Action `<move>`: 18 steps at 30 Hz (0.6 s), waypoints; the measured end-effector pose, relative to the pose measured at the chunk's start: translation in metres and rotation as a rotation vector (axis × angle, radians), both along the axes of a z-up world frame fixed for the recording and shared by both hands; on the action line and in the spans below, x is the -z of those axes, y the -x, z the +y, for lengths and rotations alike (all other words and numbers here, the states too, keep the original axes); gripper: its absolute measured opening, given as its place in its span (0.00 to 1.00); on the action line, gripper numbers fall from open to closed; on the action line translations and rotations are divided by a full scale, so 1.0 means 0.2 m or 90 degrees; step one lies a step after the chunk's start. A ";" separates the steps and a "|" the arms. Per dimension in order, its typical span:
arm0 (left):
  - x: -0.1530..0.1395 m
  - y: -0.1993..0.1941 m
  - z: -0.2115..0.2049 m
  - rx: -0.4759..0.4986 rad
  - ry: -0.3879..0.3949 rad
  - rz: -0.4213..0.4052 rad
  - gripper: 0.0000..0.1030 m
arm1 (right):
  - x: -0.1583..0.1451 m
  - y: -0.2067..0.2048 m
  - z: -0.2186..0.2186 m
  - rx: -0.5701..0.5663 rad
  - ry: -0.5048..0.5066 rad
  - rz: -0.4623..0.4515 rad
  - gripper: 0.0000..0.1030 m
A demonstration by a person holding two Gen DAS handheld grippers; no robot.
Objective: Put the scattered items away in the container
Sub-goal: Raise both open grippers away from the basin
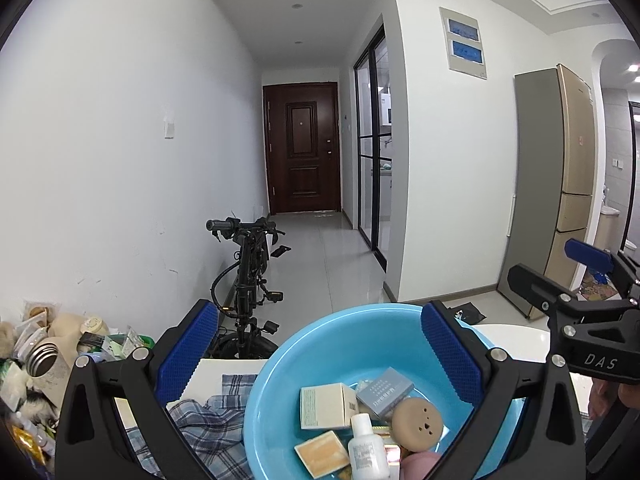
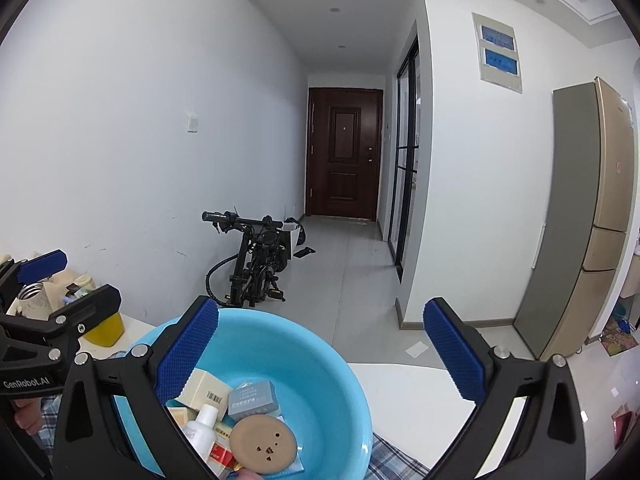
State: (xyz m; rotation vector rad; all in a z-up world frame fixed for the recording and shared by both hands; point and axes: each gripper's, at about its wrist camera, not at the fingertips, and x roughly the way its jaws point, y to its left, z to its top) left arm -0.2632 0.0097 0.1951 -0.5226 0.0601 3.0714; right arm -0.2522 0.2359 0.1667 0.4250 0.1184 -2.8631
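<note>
A light blue plastic basin (image 1: 320, 324) stands on the white table and also shows in the right wrist view (image 2: 320, 360). It holds a cream box (image 1: 325, 406), a grey-blue box (image 1: 384, 391), a tan round disc (image 1: 417, 423), a white bottle (image 1: 366, 446) and an orange packet (image 1: 322, 453). My left gripper (image 1: 316, 354) is open and empty, held above the basin. My right gripper (image 2: 318, 356) is open and empty, also above the basin. Each gripper shows in the other's view, the right one (image 1: 560, 276) and the left one (image 2: 68, 280).
A blue plaid cloth (image 1: 208, 420) lies under the basin. A heap of plush toys, packets and a steel-rimmed cup (image 1: 44, 354) sits at the table's left. A yellow container (image 2: 105, 330) stands beside it. Beyond are a folding bike (image 1: 248, 276) and a fridge (image 1: 560, 184).
</note>
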 end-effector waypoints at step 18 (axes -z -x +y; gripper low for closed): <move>-0.19 -0.49 0.05 0.015 0.008 0.031 1.00 | -0.15 -0.46 0.04 -0.008 -0.012 0.032 0.99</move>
